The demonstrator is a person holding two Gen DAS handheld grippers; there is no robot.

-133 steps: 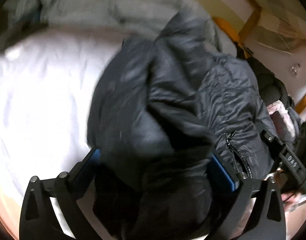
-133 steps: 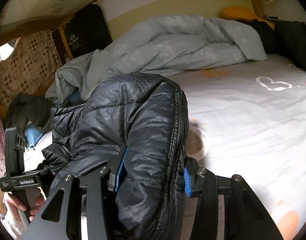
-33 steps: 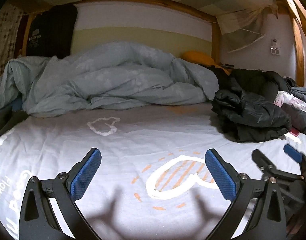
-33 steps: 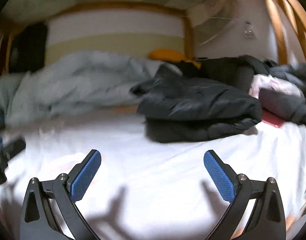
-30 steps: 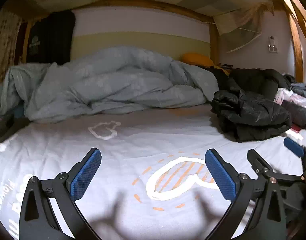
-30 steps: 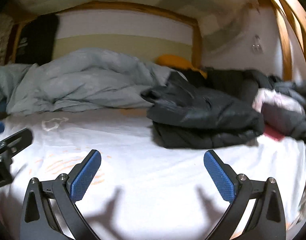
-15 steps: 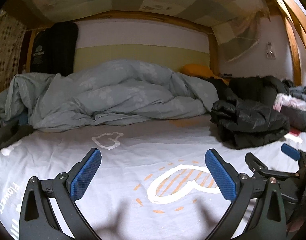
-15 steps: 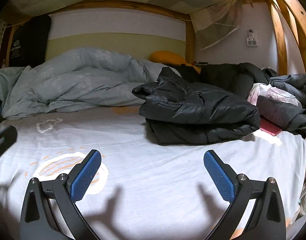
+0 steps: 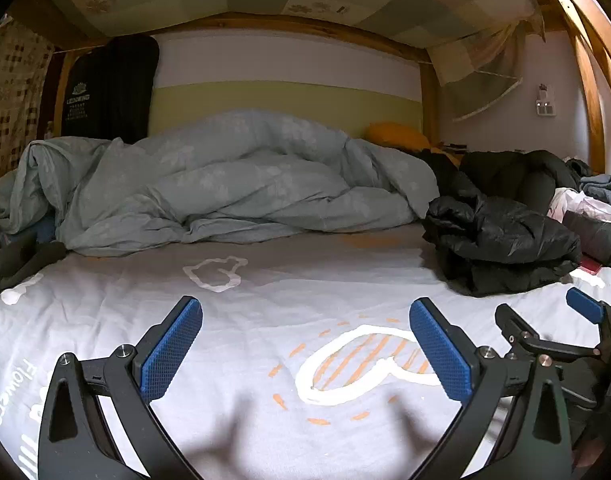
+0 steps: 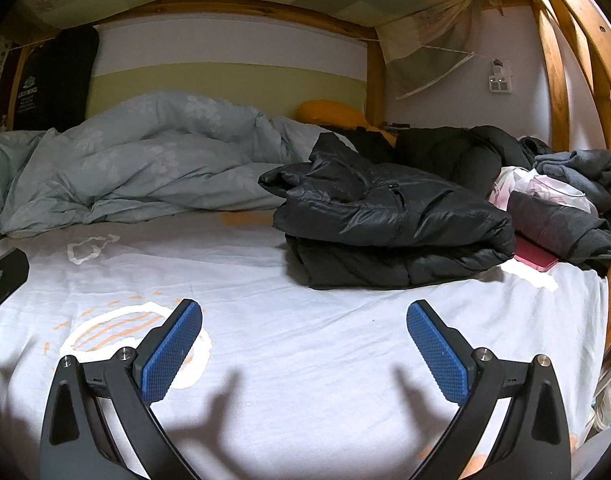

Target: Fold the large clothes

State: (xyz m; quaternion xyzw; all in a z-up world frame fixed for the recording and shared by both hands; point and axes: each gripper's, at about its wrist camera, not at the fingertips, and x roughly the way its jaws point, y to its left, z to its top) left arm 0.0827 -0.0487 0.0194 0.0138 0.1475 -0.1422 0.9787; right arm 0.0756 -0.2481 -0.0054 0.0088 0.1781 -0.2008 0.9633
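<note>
A black puffer jacket (image 10: 389, 228) lies folded on the white bed sheet (image 10: 305, 320), right of centre; it also shows in the left wrist view (image 9: 501, 240) at the right. My right gripper (image 10: 304, 350) is open and empty, low over the sheet well in front of the jacket. My left gripper (image 9: 305, 350) is open and empty over a heart print on the sheet (image 9: 265, 300), left of the jacket. The right gripper's fingers (image 9: 585, 306) show at the right edge of the left wrist view.
A crumpled grey-blue duvet (image 10: 145, 164) lies along the back. A pile of dark and pink clothes (image 10: 557, 200) and a pink flat item (image 10: 535, 258) sit at the right by the wooden bed frame (image 10: 565, 92). A yellow pillow (image 10: 329, 114) lies behind.
Both grippers held the jacket 4.4 s ago; it now lies folded on the bed. Over the last second both open grippers have drawn back and steadied.
</note>
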